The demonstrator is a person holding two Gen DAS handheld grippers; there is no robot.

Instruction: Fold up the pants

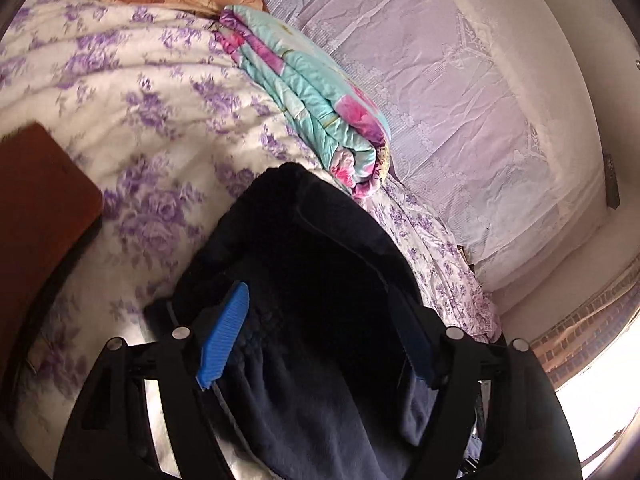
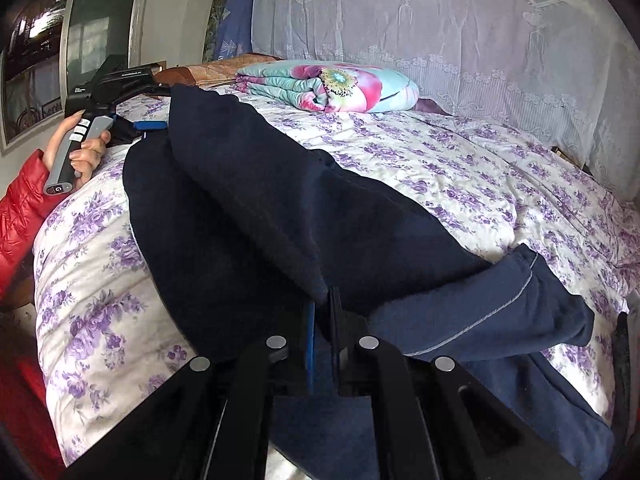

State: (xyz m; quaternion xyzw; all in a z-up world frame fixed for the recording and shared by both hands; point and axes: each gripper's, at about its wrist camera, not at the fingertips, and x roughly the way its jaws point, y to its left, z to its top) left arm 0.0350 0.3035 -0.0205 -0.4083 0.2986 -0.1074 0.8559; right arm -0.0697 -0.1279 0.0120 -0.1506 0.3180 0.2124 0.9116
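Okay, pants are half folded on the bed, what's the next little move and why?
Probably lower and release the right gripper. It is shut on the edge of the dark pants, holding a fold over the lower layer on the floral bedspread. The left gripper is already open, with fabric loose between its jaws, so that end looks set down.

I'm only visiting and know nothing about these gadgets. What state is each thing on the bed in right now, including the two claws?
Pants: dark navy, lying on the bed, partly folded, one layer doubled over another.
Left gripper: open, jaws spread, pants fabric lying loose between them.
Right gripper: shut, pinching the pants' edge.
Floral quilt: folded, lying near the wall.
Bedspread: spread out, slightly rumpled.
Hand: gripping the left gripper's handle.
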